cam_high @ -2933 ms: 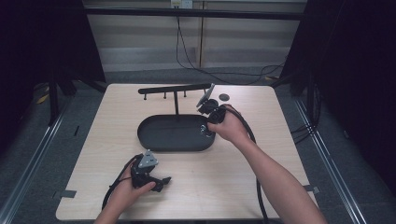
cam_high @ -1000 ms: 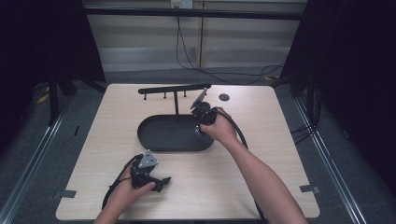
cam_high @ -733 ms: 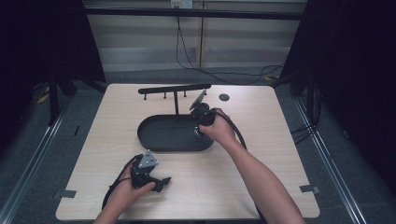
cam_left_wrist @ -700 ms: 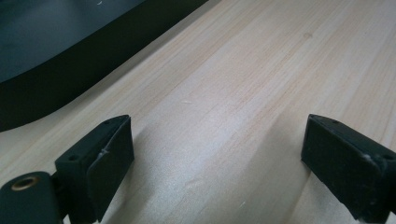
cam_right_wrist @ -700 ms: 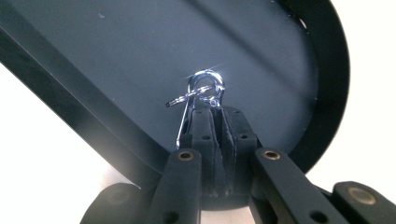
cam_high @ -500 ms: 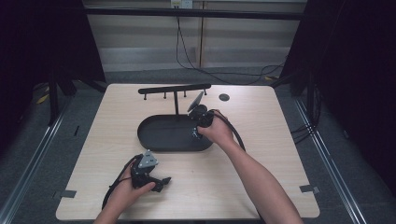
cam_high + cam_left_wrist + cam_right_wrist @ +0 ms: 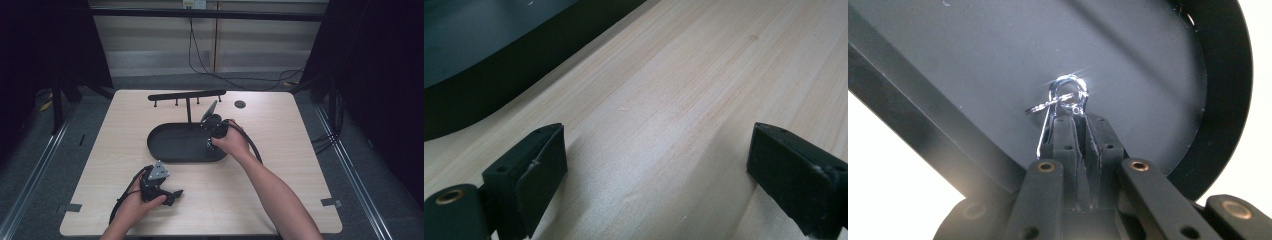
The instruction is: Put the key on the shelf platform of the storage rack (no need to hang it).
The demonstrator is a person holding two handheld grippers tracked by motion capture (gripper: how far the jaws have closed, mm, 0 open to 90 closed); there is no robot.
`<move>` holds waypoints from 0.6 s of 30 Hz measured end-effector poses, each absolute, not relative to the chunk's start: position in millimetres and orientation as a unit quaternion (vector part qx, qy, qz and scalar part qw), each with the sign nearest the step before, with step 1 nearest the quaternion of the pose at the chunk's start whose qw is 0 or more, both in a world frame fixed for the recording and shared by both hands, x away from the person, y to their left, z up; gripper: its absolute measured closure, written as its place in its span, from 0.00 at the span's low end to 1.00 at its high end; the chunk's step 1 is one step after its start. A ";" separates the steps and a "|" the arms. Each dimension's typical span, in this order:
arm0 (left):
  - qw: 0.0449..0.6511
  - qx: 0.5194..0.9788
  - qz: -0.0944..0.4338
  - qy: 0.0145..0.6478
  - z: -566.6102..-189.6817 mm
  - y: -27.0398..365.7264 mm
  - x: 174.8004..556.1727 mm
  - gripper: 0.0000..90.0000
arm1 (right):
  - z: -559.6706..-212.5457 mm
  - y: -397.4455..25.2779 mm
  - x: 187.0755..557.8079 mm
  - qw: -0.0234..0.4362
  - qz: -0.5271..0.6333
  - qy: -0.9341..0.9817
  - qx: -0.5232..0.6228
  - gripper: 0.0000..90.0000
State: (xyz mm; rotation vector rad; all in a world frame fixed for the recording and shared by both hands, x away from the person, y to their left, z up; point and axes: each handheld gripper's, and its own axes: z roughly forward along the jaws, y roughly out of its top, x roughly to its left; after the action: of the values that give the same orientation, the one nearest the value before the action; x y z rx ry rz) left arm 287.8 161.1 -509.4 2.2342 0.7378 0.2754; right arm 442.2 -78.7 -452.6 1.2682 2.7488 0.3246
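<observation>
My right gripper (image 7: 212,144) points down into the right end of a black oval tray (image 7: 161,150). In the right gripper view its jaws are shut (image 7: 1075,119) on a small shiny metal clip with a ring (image 7: 1066,93), held just above the tray floor (image 7: 973,55). A black T-shaped hanger stand (image 7: 186,95) rises from the back of the tray, just behind that hand. My left gripper (image 7: 172,194) rests on the wooden table in front of the tray, open (image 7: 659,165) with bare wood between its jaws.
The tray's dark wall (image 7: 484,85) lies a short way ahead of the left gripper. A small dark round disc (image 7: 240,104) sits on the table (image 7: 290,150) at the back right. Cables trail from both grippers. Black curtains surround the table.
My right gripper has come down and leftward from beside the hanger bar's right end into the tray's right end, still holding the clip. The left gripper has stayed put.
</observation>
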 end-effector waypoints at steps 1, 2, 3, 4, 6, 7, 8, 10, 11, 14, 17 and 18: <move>0.377 0.874 0.108 0.288 -509.4 161.2 287.9 0.10 | -452.8 -78.7 442.2 0.050 0.106 0.902 0.416 0.94; 0.377 0.874 0.108 0.288 -509.4 161.2 287.9 0.10 | -453.2 -78.7 442.0 0.050 0.105 0.901 0.418 0.94; 0.377 0.874 0.108 0.288 -509.4 161.2 287.9 0.10 | -453.7 -79.7 442.8 0.051 0.105 0.903 0.414 0.94; 0.377 0.874 0.107 0.288 -509.4 161.2 287.9 0.10 | -453.7 -79.7 442.8 0.051 0.105 0.903 0.414 0.94; 0.377 0.874 0.108 0.288 -509.5 161.2 287.9 0.10 | -454.1 -80.0 442.7 0.050 0.106 0.901 0.418 0.93; 0.377 0.874 0.108 0.288 -509.5 161.1 287.9 0.10 | -454.2 -80.1 442.7 0.050 0.105 0.900 0.419 0.93; 0.377 0.874 0.108 0.288 -509.4 161.2 287.9 0.10 | -454.4 -80.3 442.8 0.050 0.105 0.900 0.420 0.93; 0.377 0.874 0.108 0.288 -509.5 161.1 287.9 0.10 | -454.9 -80.8 443.2 0.052 0.105 0.900 0.420 0.93; 0.377 0.874 0.107 0.288 -509.4 161.2 287.9 0.10 | -455.1 -81.2 443.4 0.051 0.105 0.899 0.422 0.93; 0.377 0.873 0.108 0.289 -509.5 161.1 287.8 0.10 | -454.8 -81.2 443.5 0.053 0.105 0.898 0.424 0.93; 0.377 0.874 0.108 0.288 -509.5 161.1 287.9 0.10 | -454.7 -81.8 443.8 0.054 0.104 0.898 0.423 0.93; 0.377 0.874 0.108 0.288 -509.4 161.2 287.9 0.10 | -454.9 -82.1 444.0 0.054 0.104 0.899 0.423 0.93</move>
State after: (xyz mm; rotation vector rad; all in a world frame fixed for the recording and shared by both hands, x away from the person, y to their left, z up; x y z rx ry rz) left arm 287.9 161.2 -509.4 2.2343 0.7375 0.2749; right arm 444.0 -82.1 -454.9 1.2850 2.7307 0.3163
